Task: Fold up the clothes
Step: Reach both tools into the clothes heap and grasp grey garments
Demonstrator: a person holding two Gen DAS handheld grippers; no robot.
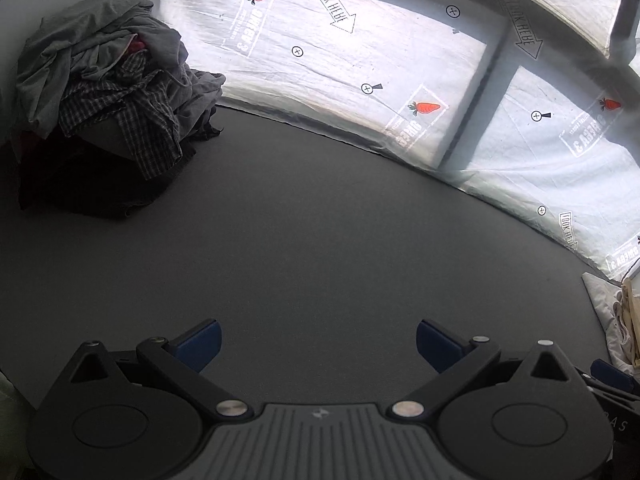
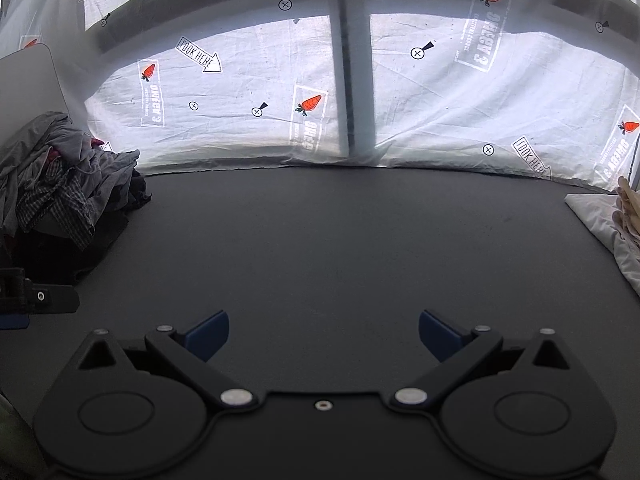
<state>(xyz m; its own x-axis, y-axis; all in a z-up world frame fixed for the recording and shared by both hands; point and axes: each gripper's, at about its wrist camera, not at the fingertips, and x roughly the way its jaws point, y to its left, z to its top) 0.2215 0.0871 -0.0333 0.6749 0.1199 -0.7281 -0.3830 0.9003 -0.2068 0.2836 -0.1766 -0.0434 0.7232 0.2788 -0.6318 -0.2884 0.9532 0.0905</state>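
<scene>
Both tongs spread wide and empty: left tongs [image 1: 318, 344] at bottom centre of the left wrist view, right tongs [image 2: 324, 338] at bottom centre of the right wrist view, each hovering over bare dark grey tabletop [image 1: 320, 240], blue pads well apart, gripping nothing.

Unfolded work heaped at upper left of the left wrist view: a rumpled pile of grey, checked and dark garments [image 1: 104, 96], with a glimpse of red cloth near the top. Same pile at middle left of the right wrist view [image 2: 68, 184], resting on the tabletop against the left edge.

At far right of the right wrist view, pale white and cream cloth [image 2: 604, 216] lying flatter at the tabletop edge; probably finished pieces, though too cropped to confirm.

Judged early to midway: nothing spread out in the working area, a large pile untouched. Next likely a reach left for a garment.

Behind the tabletop, a translucent white printed sheet [image 1: 360, 52] carrying mirrored writing: "LOOK HERE" inside arrows, "OMEGA 3" beside orange carrot pictures, plus small circled crosses. Smaller print illegible.
</scene>
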